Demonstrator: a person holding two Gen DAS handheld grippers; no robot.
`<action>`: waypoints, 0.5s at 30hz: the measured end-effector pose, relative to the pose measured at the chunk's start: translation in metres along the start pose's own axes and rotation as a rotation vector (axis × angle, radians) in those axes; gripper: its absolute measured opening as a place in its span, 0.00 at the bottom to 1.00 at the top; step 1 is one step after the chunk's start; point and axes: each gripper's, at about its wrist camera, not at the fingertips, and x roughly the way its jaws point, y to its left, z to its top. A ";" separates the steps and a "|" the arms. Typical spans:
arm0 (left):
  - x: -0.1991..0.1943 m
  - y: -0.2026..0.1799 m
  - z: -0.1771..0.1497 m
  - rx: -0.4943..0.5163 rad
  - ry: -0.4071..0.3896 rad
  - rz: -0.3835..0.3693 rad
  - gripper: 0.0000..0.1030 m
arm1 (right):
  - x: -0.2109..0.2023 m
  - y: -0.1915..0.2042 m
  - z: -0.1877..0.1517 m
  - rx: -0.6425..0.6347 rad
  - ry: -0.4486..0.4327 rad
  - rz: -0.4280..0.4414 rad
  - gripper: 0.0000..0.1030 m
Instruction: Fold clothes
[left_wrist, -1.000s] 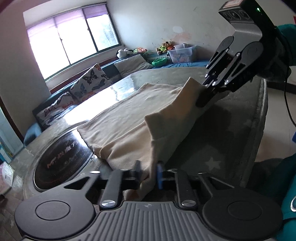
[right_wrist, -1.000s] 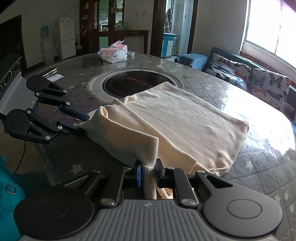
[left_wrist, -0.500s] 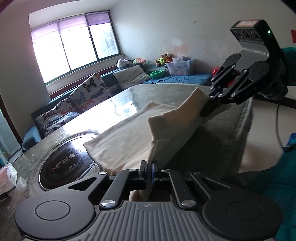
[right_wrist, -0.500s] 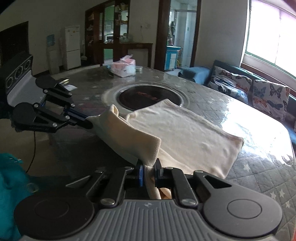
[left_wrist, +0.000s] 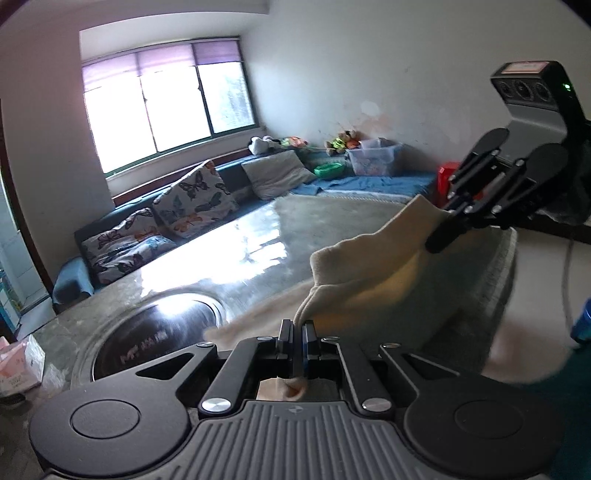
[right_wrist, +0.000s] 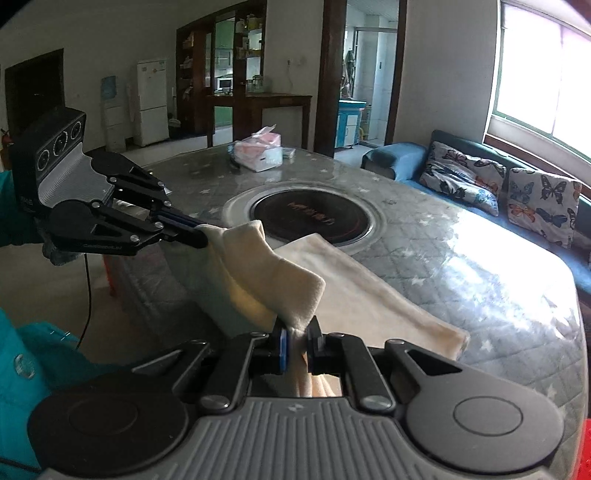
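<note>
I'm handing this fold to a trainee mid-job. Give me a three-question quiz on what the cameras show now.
1. True or false: both the left gripper and the right gripper are shut on the cloth.
2. Multiple choice: the cloth's far part is A) lying on the table, B) hanging off a chair, C) on the floor.
3. Fill in: behind the cloth, set into the table, is a round black ____.

Key: 1 true; 2 A; 3 hotplate.
</note>
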 end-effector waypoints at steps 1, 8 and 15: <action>0.008 0.005 0.004 0.000 -0.002 0.007 0.05 | 0.002 -0.005 0.004 0.003 -0.001 -0.005 0.08; 0.084 0.042 0.027 -0.038 0.053 0.064 0.04 | 0.043 -0.059 0.031 0.028 0.018 -0.050 0.08; 0.167 0.060 0.023 -0.094 0.181 0.126 0.05 | 0.110 -0.105 0.033 0.103 0.068 -0.102 0.09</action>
